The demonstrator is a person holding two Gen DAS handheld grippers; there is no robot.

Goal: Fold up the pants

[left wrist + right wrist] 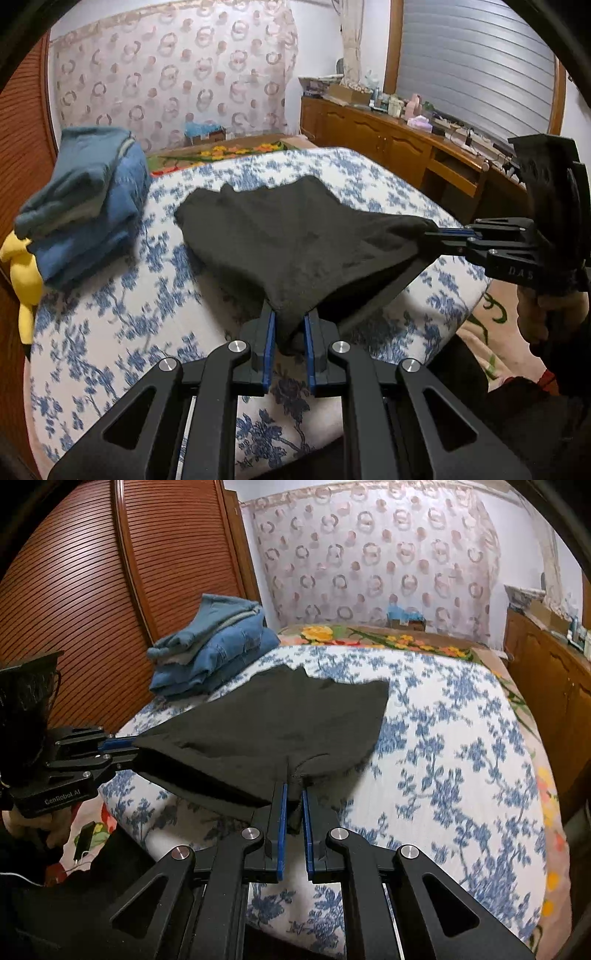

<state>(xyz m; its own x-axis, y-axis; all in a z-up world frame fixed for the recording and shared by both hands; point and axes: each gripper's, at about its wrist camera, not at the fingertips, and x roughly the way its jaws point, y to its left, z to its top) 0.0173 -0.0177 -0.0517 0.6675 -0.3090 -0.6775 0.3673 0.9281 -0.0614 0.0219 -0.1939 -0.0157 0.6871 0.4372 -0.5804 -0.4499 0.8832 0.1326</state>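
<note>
The left gripper [289, 325] clamps one near corner of the black pants [266, 229]; the right gripper [293, 801] clamps the other. The far part of the pants lies on the bed [110, 295]; folded jeans [92, 206] sit near its far left edge.

"GenRobot.AI" on left hand-held gripper [135, 744]

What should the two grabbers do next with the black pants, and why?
Probably lower them onto the bed. The left hand-held gripper and right hand-held gripper each pinch a near corner of the black pants; the near edge hangs lifted while the far part lies flat.
</note>
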